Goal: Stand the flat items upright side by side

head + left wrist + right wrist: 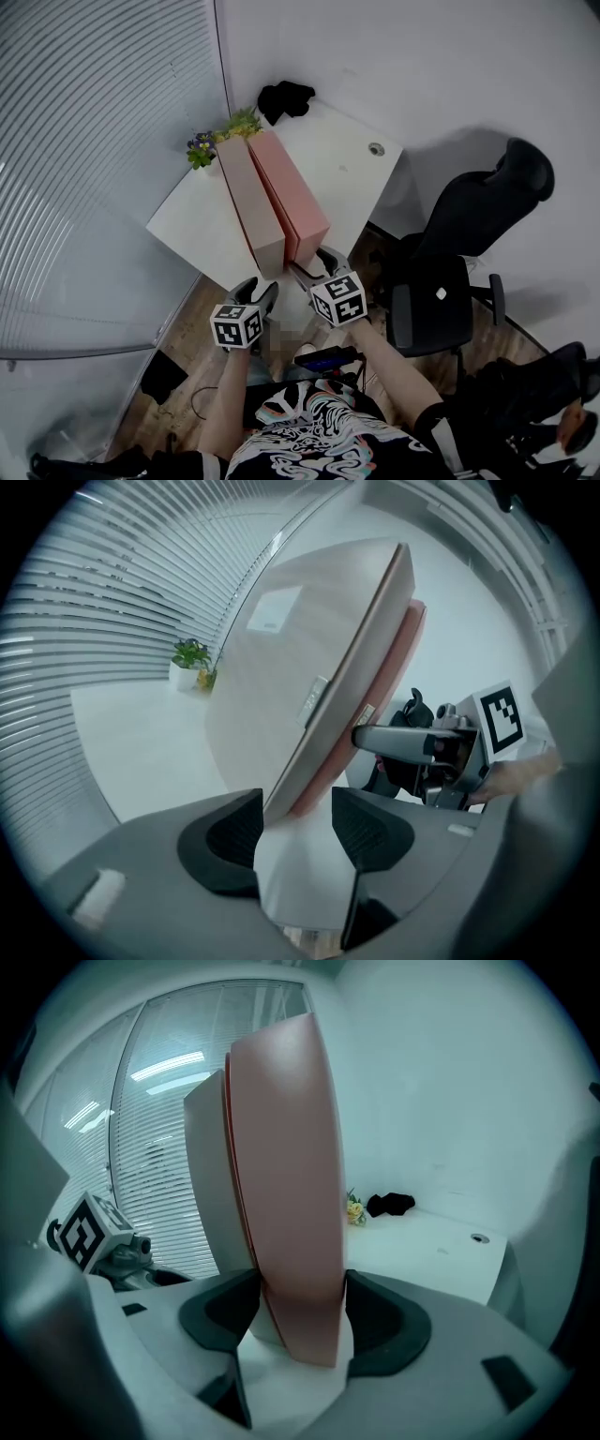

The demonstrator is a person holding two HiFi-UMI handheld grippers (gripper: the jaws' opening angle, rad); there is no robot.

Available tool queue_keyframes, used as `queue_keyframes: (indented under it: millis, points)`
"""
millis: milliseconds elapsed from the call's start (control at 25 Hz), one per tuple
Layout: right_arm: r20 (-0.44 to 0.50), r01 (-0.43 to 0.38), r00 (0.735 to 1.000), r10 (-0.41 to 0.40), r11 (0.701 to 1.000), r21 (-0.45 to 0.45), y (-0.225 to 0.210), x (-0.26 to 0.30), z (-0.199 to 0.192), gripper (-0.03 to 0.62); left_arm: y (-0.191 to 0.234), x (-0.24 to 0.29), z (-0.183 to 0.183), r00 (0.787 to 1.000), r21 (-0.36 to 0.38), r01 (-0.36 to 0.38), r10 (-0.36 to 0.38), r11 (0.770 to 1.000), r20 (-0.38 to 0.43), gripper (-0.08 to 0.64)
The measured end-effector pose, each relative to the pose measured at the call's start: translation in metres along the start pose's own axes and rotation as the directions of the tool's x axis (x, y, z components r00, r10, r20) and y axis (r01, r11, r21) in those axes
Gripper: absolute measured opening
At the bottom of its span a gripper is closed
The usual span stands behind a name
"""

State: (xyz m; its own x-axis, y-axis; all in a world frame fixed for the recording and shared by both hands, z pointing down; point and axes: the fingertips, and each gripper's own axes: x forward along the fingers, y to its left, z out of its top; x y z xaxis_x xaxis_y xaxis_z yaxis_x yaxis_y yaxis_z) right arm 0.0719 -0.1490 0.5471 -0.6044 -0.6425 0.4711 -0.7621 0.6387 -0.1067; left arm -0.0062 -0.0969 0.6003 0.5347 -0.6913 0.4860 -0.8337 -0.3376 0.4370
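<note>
Finding: the task appears to be at its closing step. The beige box [248, 202] and the pink box [291, 192] both stand on edge on the white counter [187, 225], long faces together, the beige one on the left. They run from the near edge towards the far corner, where a small plant [225, 136] and a dark bundle [286, 97] sit. The left claw [298, 832] stands wide at the near end of the beige box. That box's lower corner lies between the jaws, with bare counter showing between it and the right-hand pad, so nothing is gripped. The right claw [300, 1312] is closed on the near end of the pink box, a pad against each face. In my judgement the remaining work is release and withdrawal. The right claw should open evenly so neither pad drags the pink box sideways. Both claws should then back straight off along the line of the boxes, since a sideways nudge at this end could topple the pair. Limits of inspection: the near bottom edges of both boxes are masked by the claws, so their seating on the counter cannot be confirmed. The left pad may be brushing the beige face, as that contact is hidden behind the jaw. The boxes appear tilted in the left gripper view, probably from the camera's angle. The dark bundle cannot be identified. An office chair [441, 300] stands beside the counter, clear of the work.
</note>
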Motion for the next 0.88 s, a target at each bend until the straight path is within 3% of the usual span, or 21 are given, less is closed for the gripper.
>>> queue_keyframes:
  millis: [320,880]
  points:
    - [0.014,-0.029,0.999,0.029,1.0,-0.013,0.001,-0.013,-0.002,0.25,-0.003,-0.009,0.038,0.99,0.058,0.027,-0.035,0.998,0.136,0.225]
    - [-0.005,-0.024,1.0,0.024,0.999,-0.032,0.004,-0.001,0.0,0.238,-0.01,-0.004,0.041,0.987,0.062,0.055,-0.064,0.997,0.145,0.222]
